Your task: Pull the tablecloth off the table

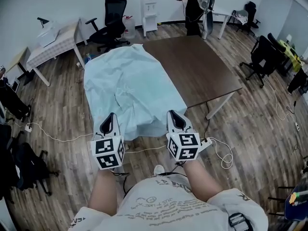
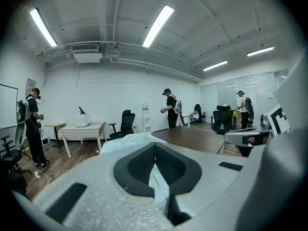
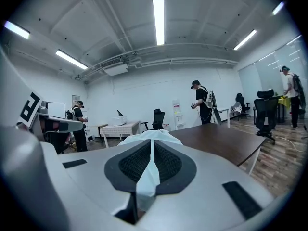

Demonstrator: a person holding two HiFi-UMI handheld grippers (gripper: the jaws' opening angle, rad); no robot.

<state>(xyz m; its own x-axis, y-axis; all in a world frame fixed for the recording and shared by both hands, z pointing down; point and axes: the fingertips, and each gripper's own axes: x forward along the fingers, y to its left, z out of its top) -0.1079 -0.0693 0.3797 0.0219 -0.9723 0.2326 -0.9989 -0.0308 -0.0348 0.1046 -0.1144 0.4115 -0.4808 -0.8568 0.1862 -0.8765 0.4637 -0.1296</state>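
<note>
A pale blue tablecloth (image 1: pixel 127 88) covers the left half of a dark brown table (image 1: pixel 202 71) and hangs over its near edge. My left gripper (image 1: pixel 109 121) is shut on the cloth's near hem at the left. My right gripper (image 1: pixel 176 118) is shut on the same hem at the right. In the left gripper view a strip of the tablecloth (image 2: pixel 158 184) is pinched between the dark pads. The right gripper view shows the tablecloth (image 3: pixel 147 174) pinched the same way, with the bare table (image 3: pixel 216 141) beyond.
White cables (image 1: pixel 57 137) and a power strip (image 1: pixel 207 143) lie on the wood floor near my feet. A checked side table (image 1: pixel 53 44), office chairs (image 1: pixel 110 25) and a standing person (image 1: pixel 195 6) are at the back. More chairs (image 1: pixel 262 57) stand at the right.
</note>
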